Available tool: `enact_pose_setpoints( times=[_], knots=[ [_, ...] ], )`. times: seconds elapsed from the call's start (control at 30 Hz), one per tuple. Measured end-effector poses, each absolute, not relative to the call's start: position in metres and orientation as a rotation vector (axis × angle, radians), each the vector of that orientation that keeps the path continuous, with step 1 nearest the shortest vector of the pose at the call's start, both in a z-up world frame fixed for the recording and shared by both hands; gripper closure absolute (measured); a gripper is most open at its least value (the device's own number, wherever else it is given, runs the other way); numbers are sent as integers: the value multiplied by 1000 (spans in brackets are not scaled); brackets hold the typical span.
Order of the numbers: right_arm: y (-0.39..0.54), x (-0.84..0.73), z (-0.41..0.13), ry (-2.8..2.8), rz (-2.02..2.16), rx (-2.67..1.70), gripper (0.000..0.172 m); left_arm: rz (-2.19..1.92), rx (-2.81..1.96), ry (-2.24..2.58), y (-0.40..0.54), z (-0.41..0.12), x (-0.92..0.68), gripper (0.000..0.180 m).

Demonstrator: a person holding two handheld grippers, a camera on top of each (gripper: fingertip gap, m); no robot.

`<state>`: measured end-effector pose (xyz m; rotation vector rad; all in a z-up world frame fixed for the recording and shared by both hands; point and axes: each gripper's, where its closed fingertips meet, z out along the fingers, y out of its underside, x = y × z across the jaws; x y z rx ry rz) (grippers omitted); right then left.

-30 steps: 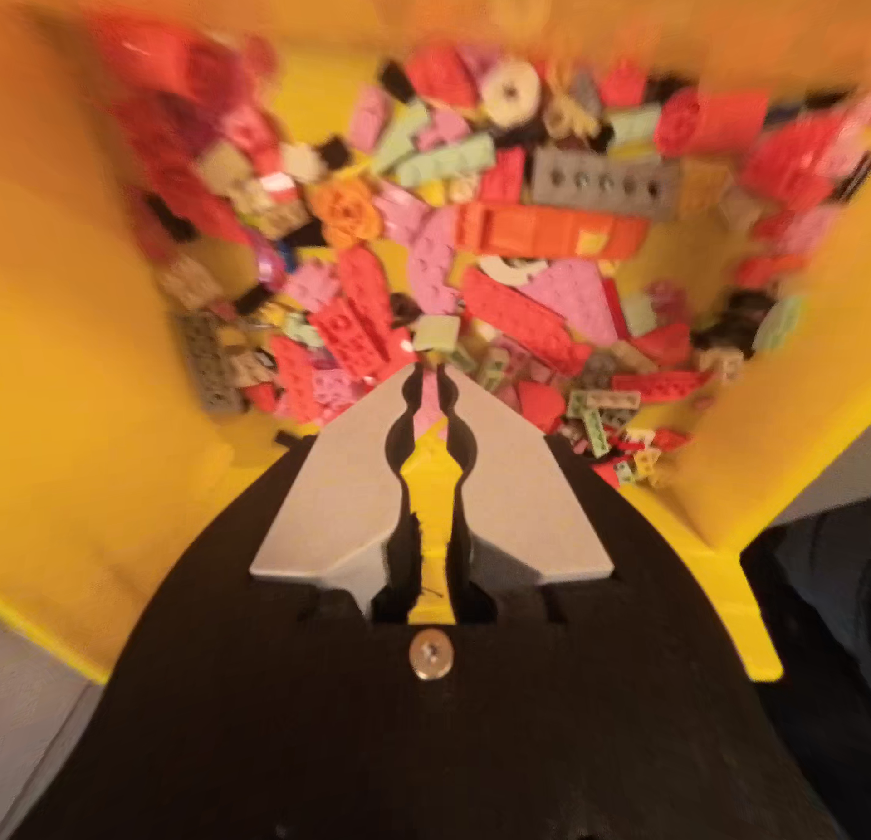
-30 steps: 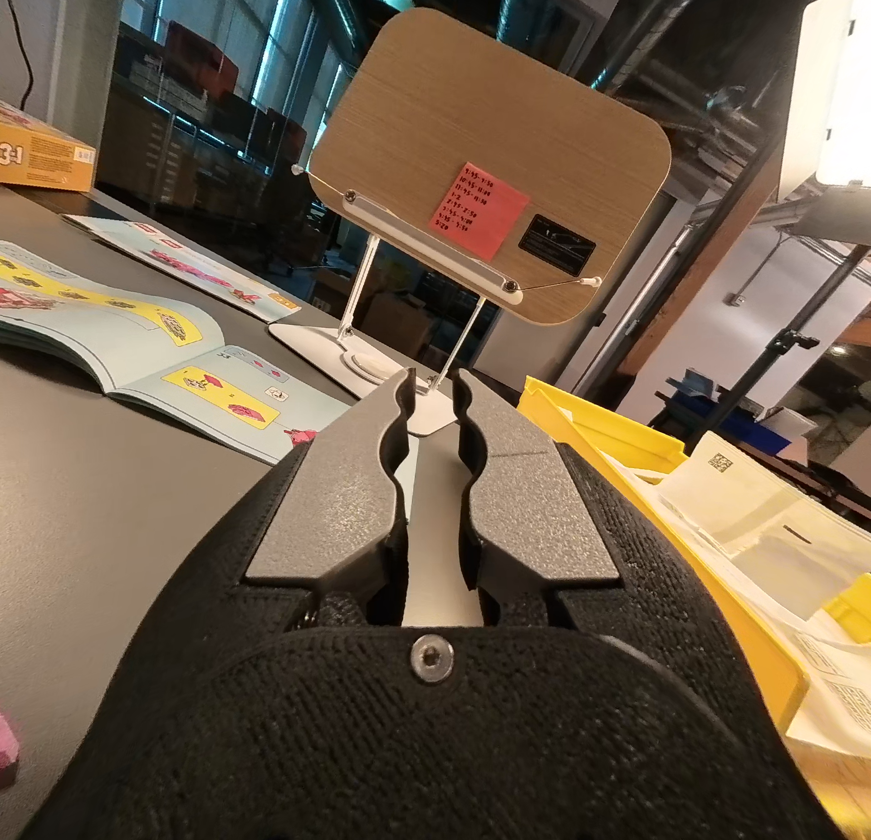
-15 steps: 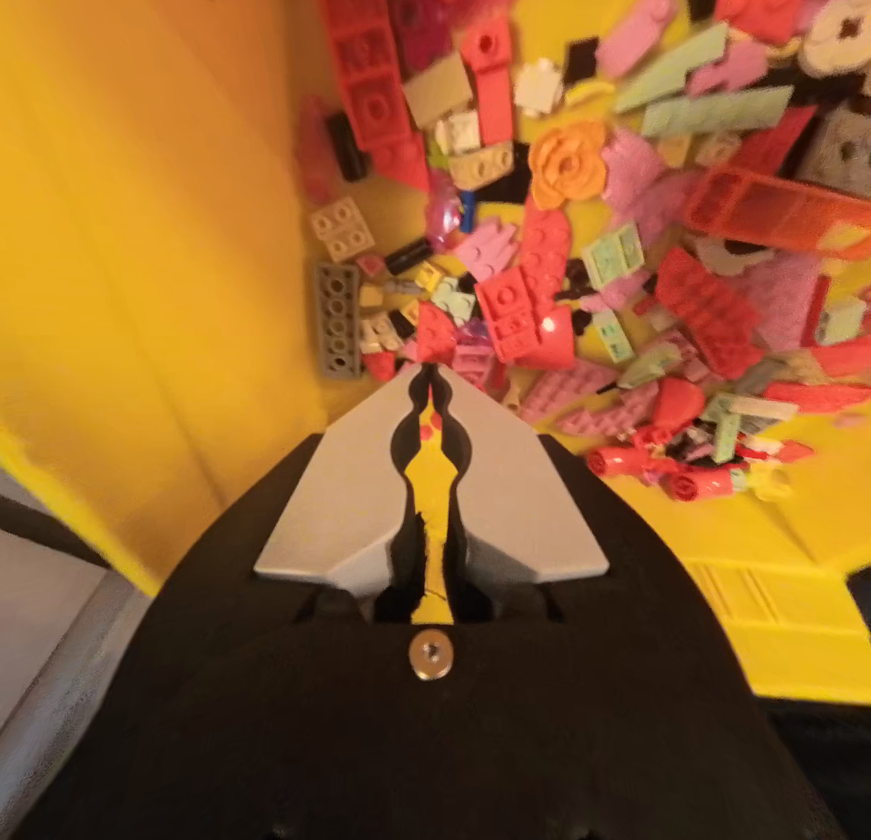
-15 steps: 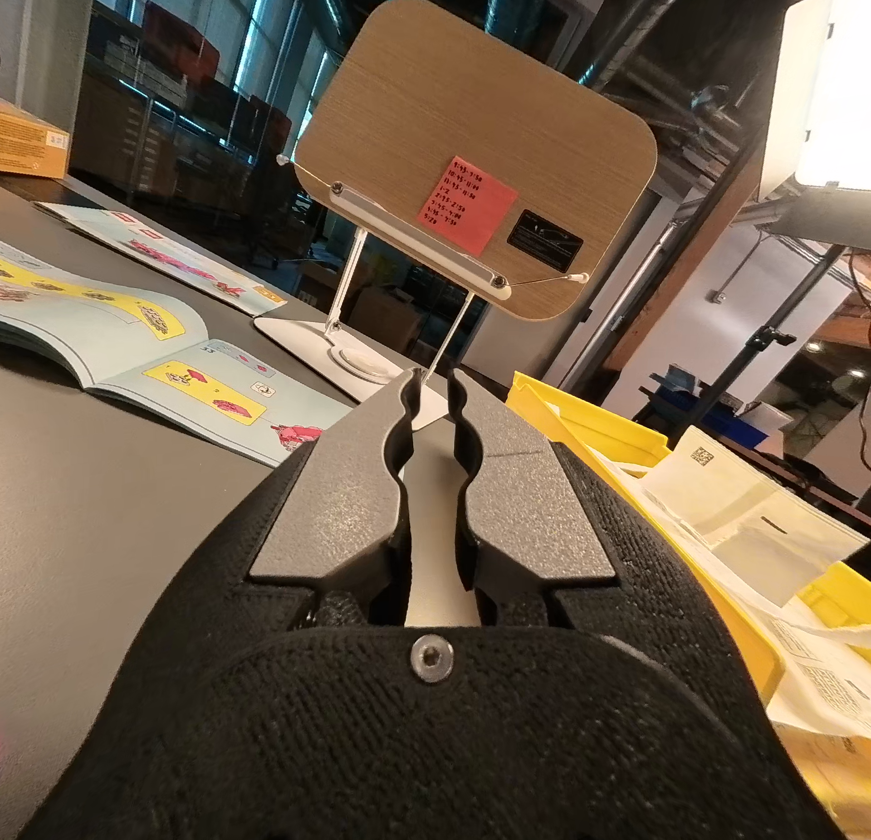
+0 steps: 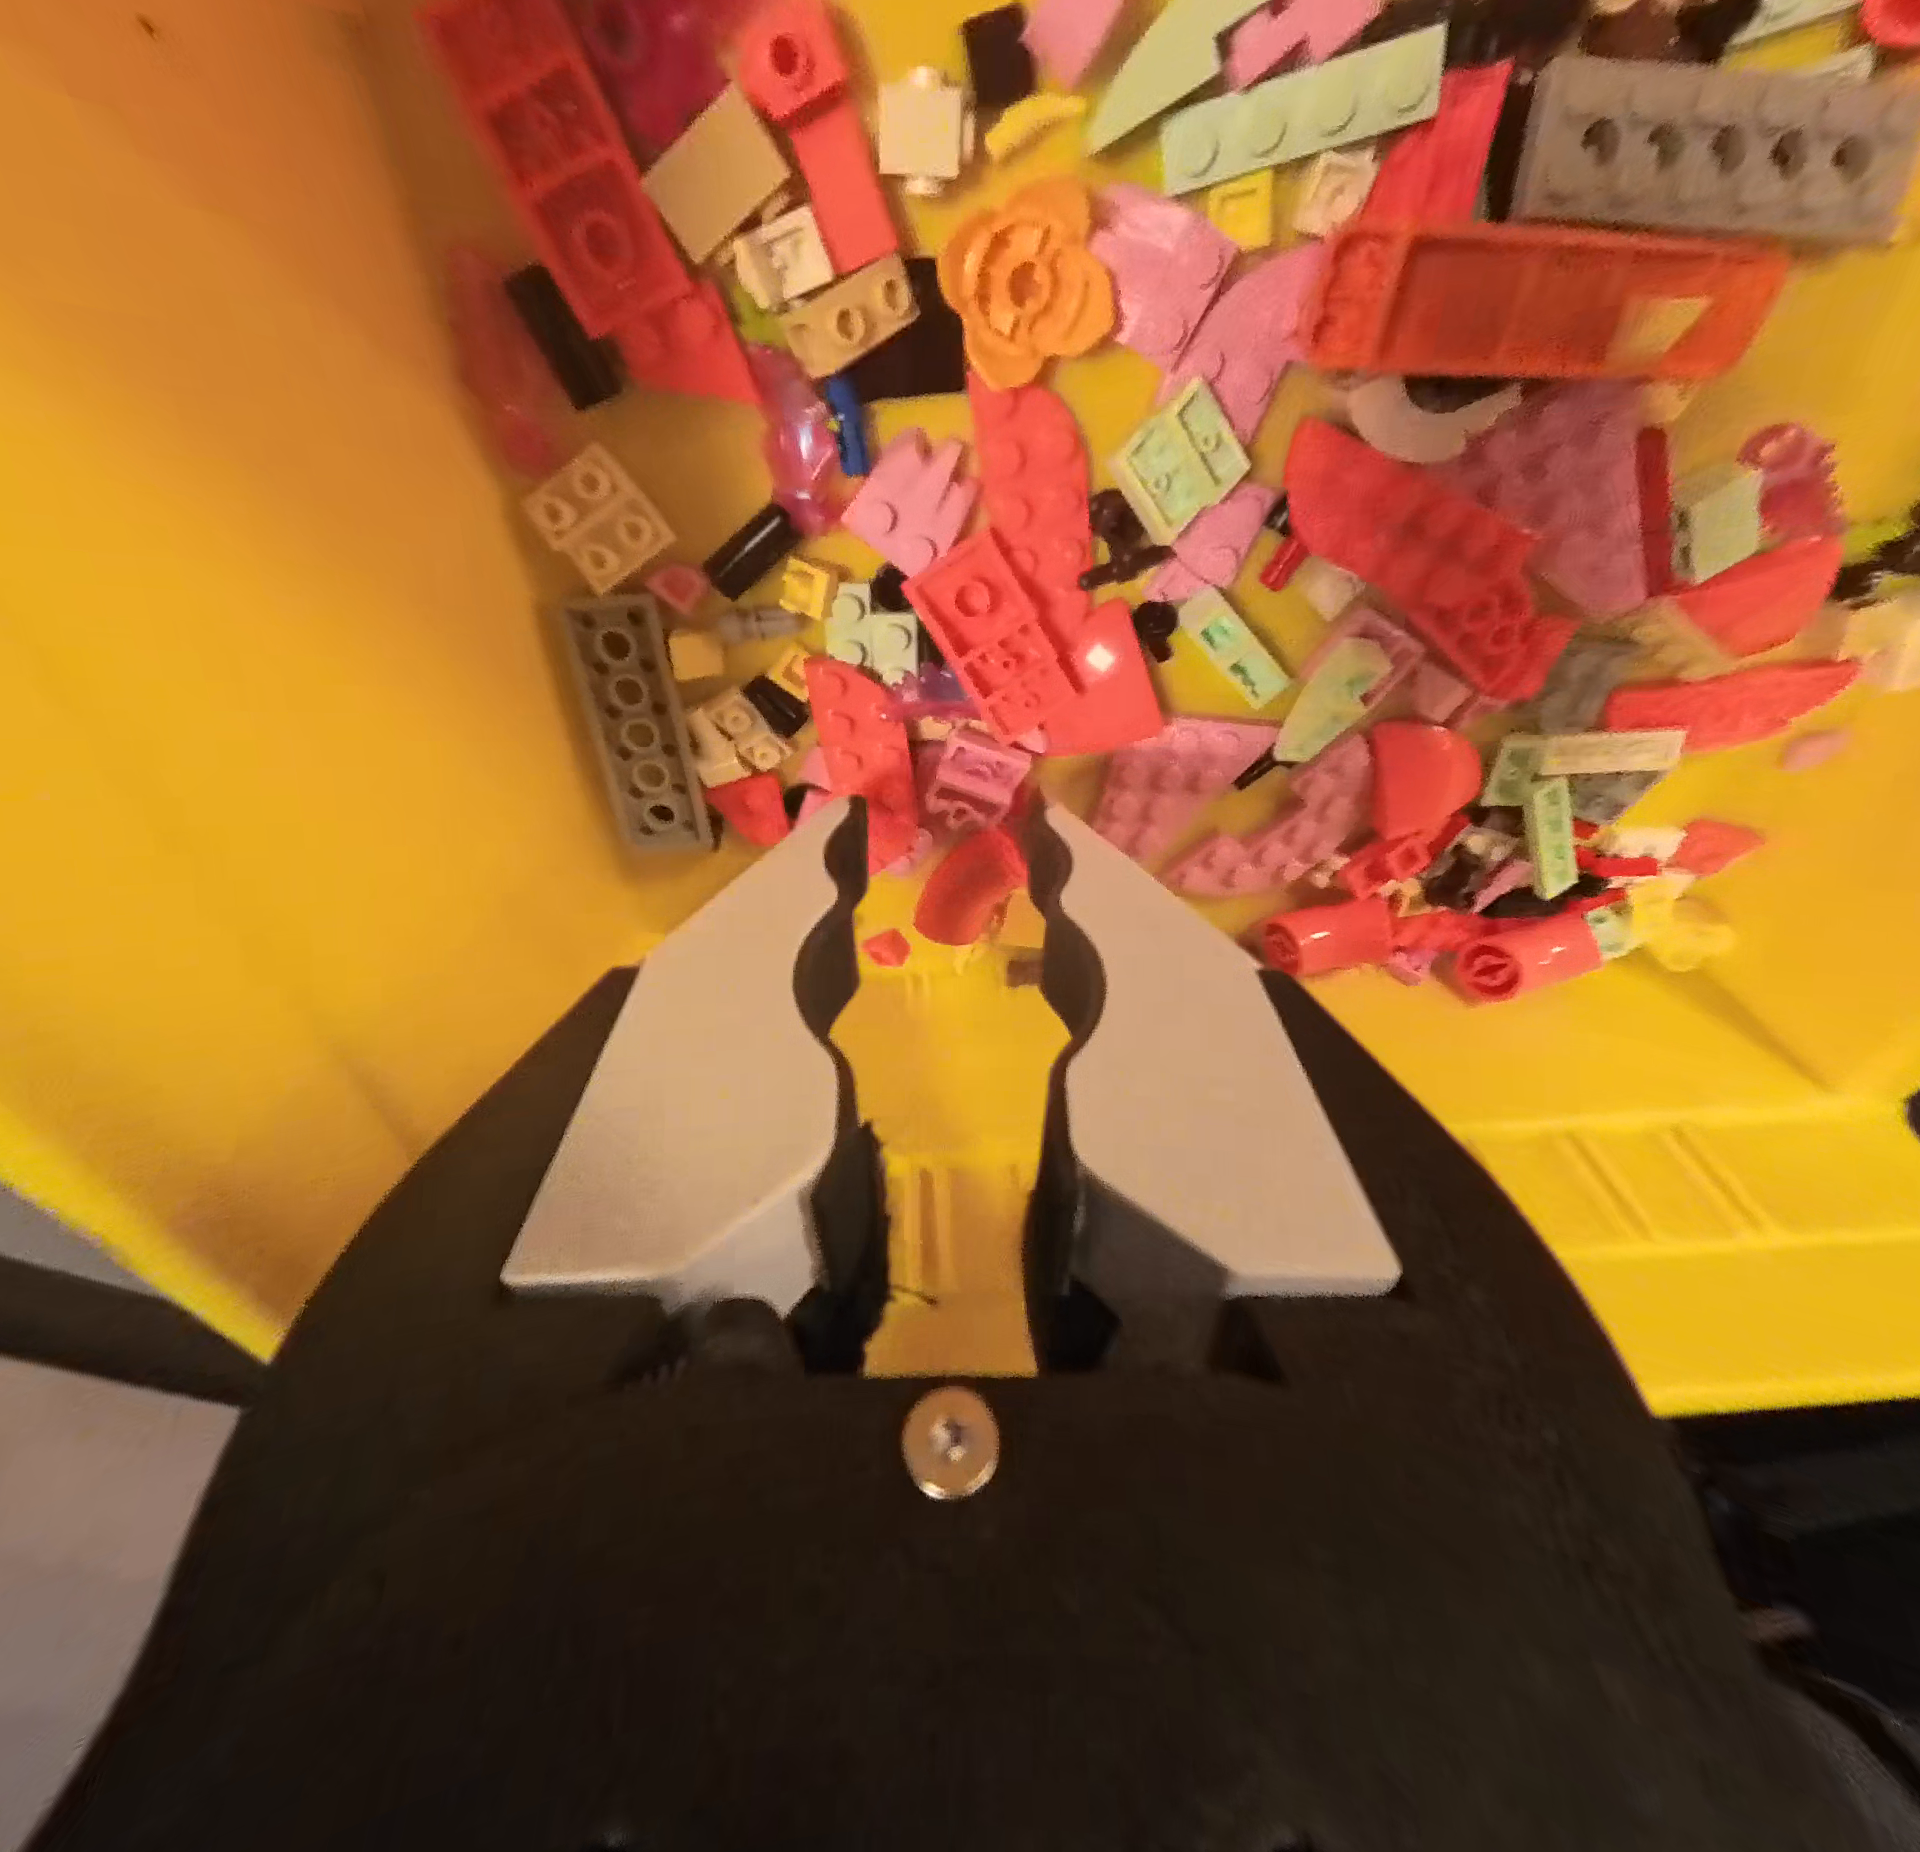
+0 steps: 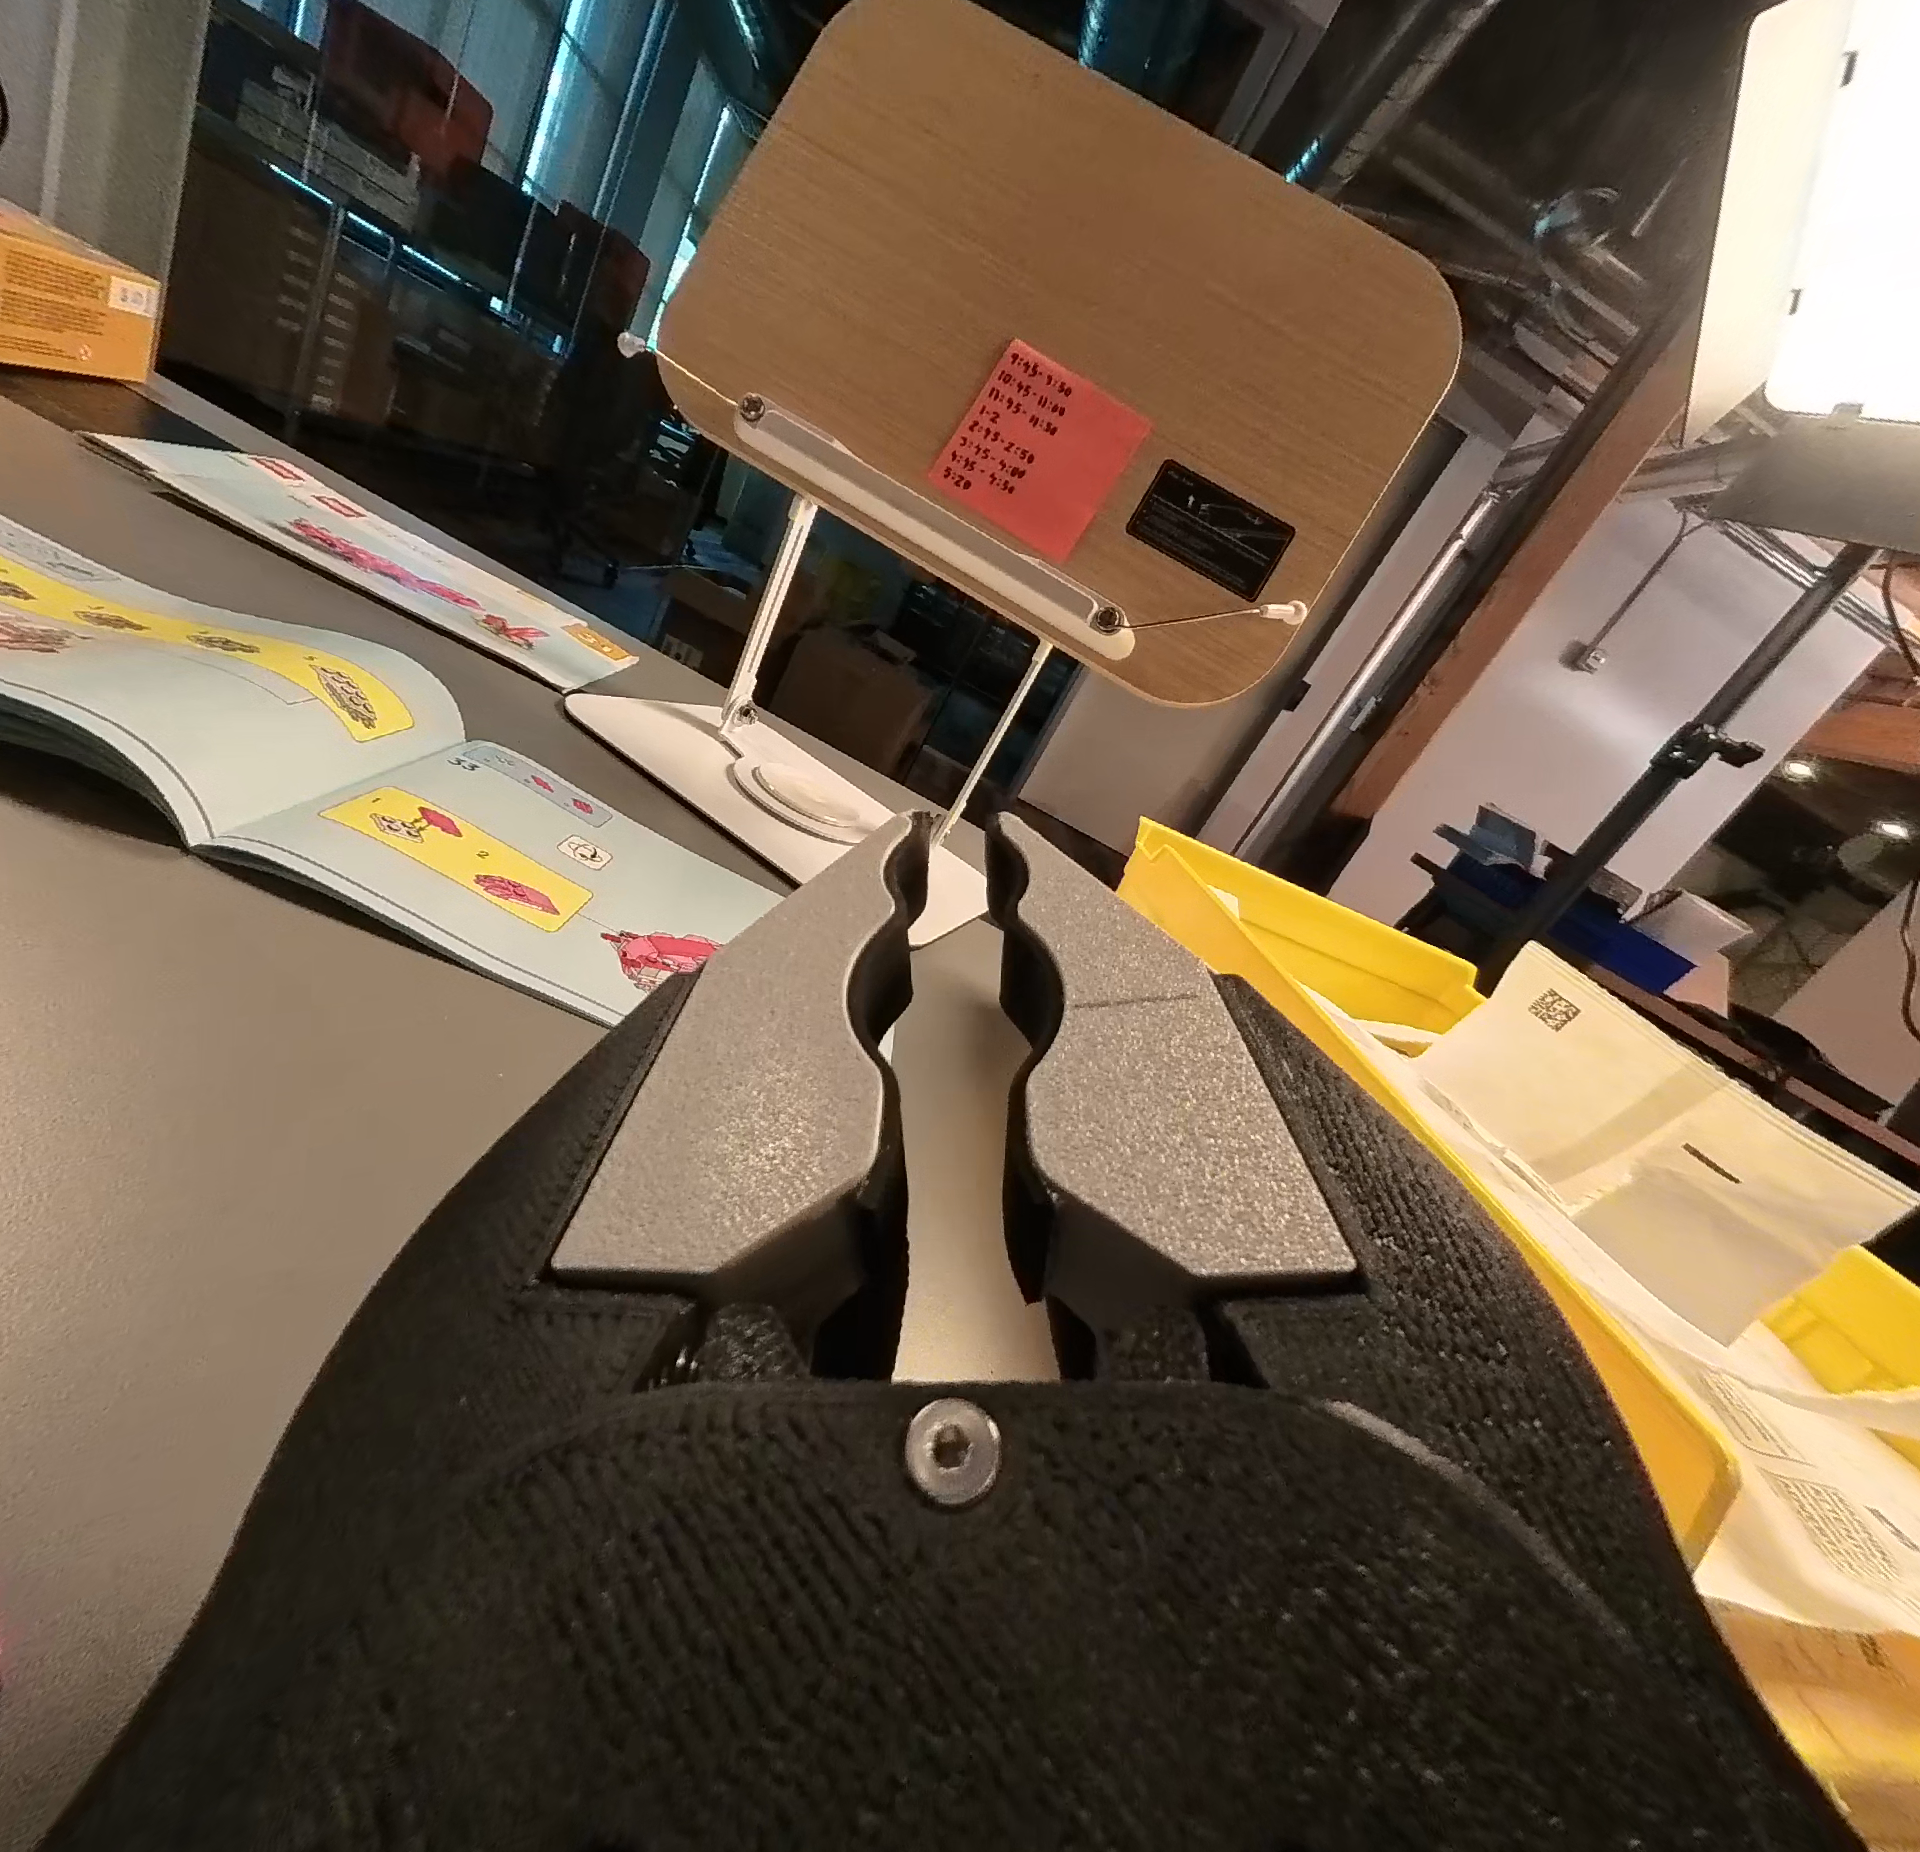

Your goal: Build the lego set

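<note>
The left gripper (image 5: 945, 815) points down into a yellow plastic bin (image 5: 260, 555) full of small toy building bricks, its pale grey fingers (image 5: 748, 971) spread apart. Between the tips lies a small curved red brick (image 5: 966, 898), with a gap visible on either side, so nothing is pinched. Just ahead sit a small pink brick (image 5: 977, 774) and a red studded plate (image 5: 862, 753); a grey holed beam (image 5: 634, 722) lies to the left by the bin wall.

The right gripper (image 6: 951, 826) is held low and level over a dark grey surface (image 6: 208, 1127), its dark grey fingers (image 6: 748, 1054) narrowly parted with nothing between them. Ahead stands a wooden book stand on a white base (image 6: 1060, 337); an open instruction booklet (image 6: 312, 763) lies to the left, another yellow bin holding paper bags (image 6: 1299, 929) to the right.
</note>
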<state>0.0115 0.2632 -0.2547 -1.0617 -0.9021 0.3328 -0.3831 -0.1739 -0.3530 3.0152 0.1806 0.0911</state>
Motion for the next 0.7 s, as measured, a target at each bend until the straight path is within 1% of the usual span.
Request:
enact_pose_setpoints(
  times=[0.13,0.23,0.3,0.37,0.47,0.63,0.7],
  knots=[
    [263,11,-255,-907,331,-1062,163,63,3058,17,-167,-351,-380,151],
    [263,11,-255,-909,329,-1062,163,6,3023,-121,-169,-354,-379,157],
    [263,11,-256,-909,328,-1063,163,-28,2983,-176,-173,-357,-379,165],
    [263,10,-256,-911,328,-1064,163,-11,2970,-178,-175,-356,-376,166],
    [263,10,-256,-913,328,-1064,163,120,3042,-109,-168,-348,-367,166],
    [263,10,-256,-915,327,-1062,163,623,3200,-106,-134,-322,-314,166],
    [263,9,-256,-917,325,-1062,163,598,3188,-162,-131,-324,-306,165]
  ],
)
